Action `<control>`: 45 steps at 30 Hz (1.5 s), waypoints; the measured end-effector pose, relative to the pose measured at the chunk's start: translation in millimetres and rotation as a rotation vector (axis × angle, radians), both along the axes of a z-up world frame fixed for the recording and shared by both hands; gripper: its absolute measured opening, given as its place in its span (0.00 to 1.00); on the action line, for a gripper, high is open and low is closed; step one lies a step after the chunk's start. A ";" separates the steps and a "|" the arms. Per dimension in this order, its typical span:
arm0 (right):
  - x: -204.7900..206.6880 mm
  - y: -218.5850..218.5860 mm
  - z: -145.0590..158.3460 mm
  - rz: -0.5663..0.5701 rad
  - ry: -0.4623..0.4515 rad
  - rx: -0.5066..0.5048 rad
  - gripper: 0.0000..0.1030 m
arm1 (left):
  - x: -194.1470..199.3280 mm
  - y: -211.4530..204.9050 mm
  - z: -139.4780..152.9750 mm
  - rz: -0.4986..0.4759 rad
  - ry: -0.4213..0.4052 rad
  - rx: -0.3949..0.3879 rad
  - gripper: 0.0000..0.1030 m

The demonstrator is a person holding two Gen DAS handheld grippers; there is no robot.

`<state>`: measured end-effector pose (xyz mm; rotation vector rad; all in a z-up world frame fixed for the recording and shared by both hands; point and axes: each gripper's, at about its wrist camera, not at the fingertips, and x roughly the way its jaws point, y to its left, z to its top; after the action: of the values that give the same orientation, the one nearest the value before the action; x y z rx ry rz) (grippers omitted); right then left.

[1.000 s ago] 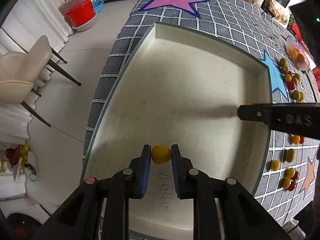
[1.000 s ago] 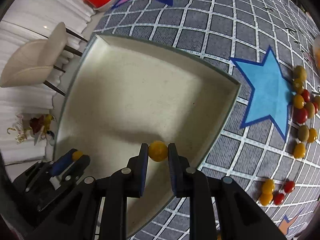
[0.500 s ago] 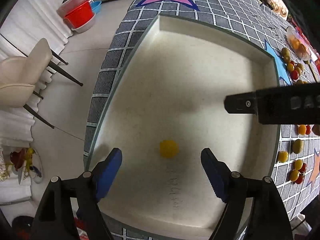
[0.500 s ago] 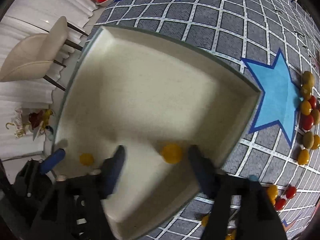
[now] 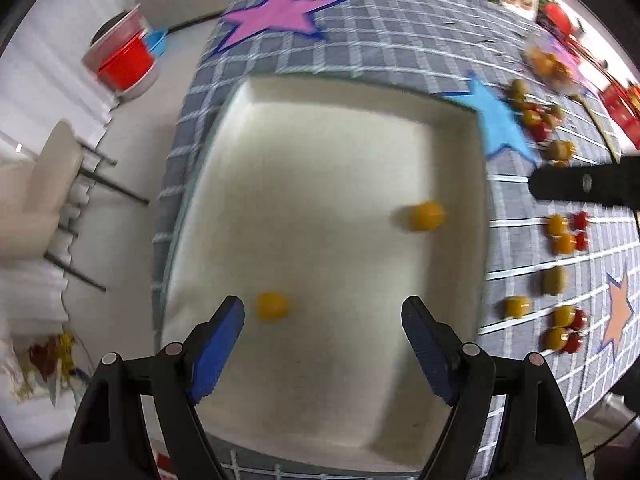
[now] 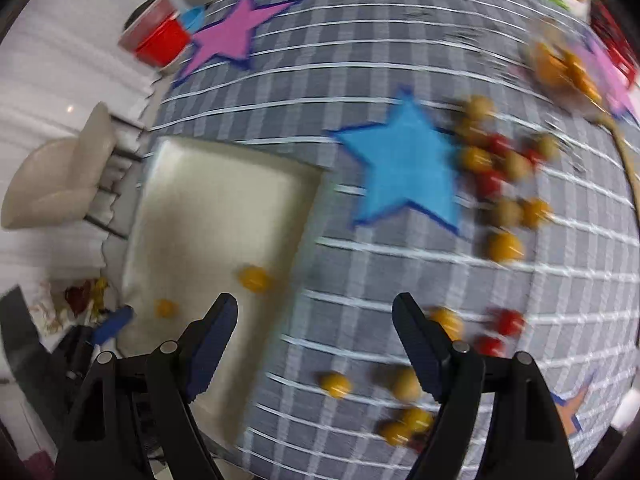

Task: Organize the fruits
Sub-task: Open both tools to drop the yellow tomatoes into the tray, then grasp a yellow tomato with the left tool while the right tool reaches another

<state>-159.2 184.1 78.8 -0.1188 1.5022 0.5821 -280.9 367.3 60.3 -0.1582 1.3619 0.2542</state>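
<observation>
Both claws, my left claw (image 5: 322, 344) and right claw (image 6: 316, 342), hang spread and empty; two yellow fruits (image 5: 272, 306) lie in the tray (image 5: 360, 92), many more (image 6: 504, 246) wait on the worktop (image 6: 360, 40).

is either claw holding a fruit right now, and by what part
Nothing is held. The left claw and right claw are both open and empty; two yellow fruits lie loose in the tray.

Matt cream tray (image 5: 460, 128) on woven checked cloth (image 5: 360, 48).

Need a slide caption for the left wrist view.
Open left gripper above a cream tray holding two yellow fruits.
</observation>
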 end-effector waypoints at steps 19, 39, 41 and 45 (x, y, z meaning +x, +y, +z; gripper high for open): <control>-57.2 -197.7 -32.7 -0.239 0.054 -0.153 0.80 | 86.3 -145.2 1.3 -0.353 -0.014 -0.030 0.80; -18.3 -209.9 -41.2 -0.242 0.023 -0.108 0.78 | 122.9 -163.3 -27.5 -0.335 -0.010 -0.079 0.80; -10.8 -212.8 -40.4 -0.250 0.025 -0.104 0.78 | 129.9 -162.2 -23.6 -0.318 -0.018 -0.072 0.80; -0.6 -215.7 -33.4 -0.261 0.016 -0.083 0.78 | 120.5 -152.8 -13.7 -0.324 -0.025 -0.050 0.80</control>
<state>-159.8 -31.6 45.3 0.0189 1.5283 0.3118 -160.4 214.5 46.5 0.0189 1.3470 -0.0533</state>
